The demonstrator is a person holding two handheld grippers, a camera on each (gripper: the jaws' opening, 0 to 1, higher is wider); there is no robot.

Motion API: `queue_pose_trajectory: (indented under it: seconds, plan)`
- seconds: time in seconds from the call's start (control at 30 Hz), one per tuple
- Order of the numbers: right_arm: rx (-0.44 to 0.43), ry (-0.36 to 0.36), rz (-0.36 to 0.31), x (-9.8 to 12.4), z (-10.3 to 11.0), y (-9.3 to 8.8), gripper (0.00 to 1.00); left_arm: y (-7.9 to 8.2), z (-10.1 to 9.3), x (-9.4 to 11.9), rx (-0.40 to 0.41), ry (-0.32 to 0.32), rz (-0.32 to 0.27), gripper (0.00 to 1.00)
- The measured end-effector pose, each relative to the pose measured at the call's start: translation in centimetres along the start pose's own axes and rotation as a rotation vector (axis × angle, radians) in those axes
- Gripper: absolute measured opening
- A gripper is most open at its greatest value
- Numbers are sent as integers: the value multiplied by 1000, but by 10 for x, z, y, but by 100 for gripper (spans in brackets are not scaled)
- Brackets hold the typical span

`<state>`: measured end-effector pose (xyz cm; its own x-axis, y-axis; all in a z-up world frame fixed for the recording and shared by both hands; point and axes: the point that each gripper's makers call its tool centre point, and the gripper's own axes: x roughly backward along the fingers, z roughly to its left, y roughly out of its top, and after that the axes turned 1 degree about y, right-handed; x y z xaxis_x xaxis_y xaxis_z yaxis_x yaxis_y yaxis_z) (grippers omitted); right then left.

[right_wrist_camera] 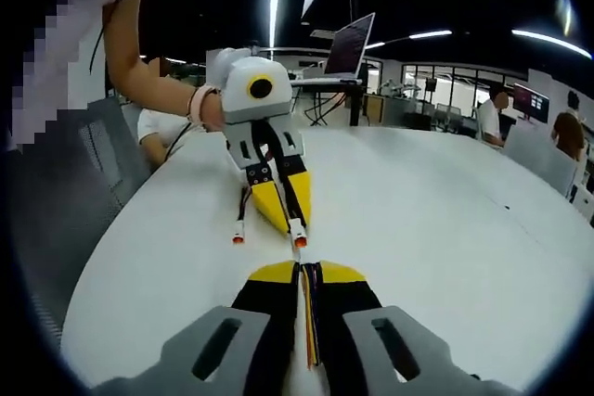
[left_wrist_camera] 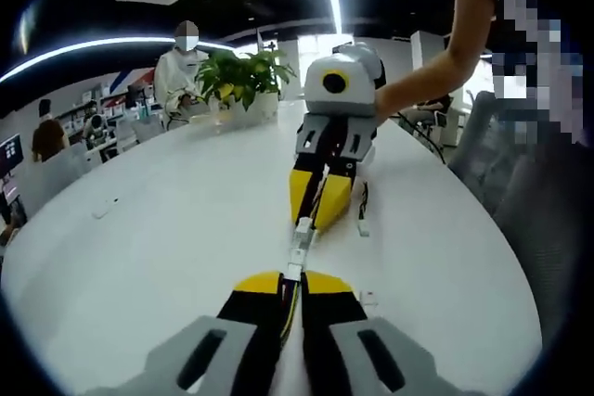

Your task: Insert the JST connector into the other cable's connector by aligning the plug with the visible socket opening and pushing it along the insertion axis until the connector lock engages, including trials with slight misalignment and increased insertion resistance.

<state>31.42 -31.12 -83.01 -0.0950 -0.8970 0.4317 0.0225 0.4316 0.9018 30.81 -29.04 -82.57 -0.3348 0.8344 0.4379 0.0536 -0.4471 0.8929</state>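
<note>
My left gripper (left_wrist_camera: 292, 277) is shut on a thin cable whose white JST connector (left_wrist_camera: 299, 246) sticks out past its yellow tips. Straight ahead, my right gripper (left_wrist_camera: 313, 220) points back at it, held by a person's hand. In the right gripper view, my right gripper (right_wrist_camera: 306, 268) is shut on a cable with red, yellow and black wires (right_wrist_camera: 309, 322) running between its jaws. Facing it, the left gripper (right_wrist_camera: 292, 224) carries the white connector with its red end (right_wrist_camera: 299, 240). The two connector ends meet between the tips; I cannot tell how deep they sit.
Everything is over a white oval table (left_wrist_camera: 167, 229). A loose cable end (left_wrist_camera: 363, 220) (right_wrist_camera: 238, 229) and a small white part (left_wrist_camera: 368, 299) lie beside the grippers. A potted plant (left_wrist_camera: 243, 76) and a laptop (right_wrist_camera: 348, 44) stand at opposite far ends. Grey chairs (left_wrist_camera: 529, 192) border the table.
</note>
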Motion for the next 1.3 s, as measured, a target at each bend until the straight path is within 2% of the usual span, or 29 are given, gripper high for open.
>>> queue_pose_trajectory:
  seconds: [0.4, 0.87, 1.0, 1.1, 1.3]
  plan:
    - [26, 10, -8, -2, -3, 4, 4, 9, 3, -4, -25, 2, -9, 1]
    - [78, 24, 18, -1, -4, 0, 4, 7, 2, -2, -8, -15, 1, 1]
    - [101, 28, 23, -2, -2, 2, 4, 8, 1, -1, 26, -22, 0, 1]
    - [130, 29, 39, -2, 0, 2, 4, 9, -1, -3, 1, -29, 6, 1]
    - [124, 34, 34, -2, 0, 5, 4, 13, -4, -3, -24, -36, 5, 1]
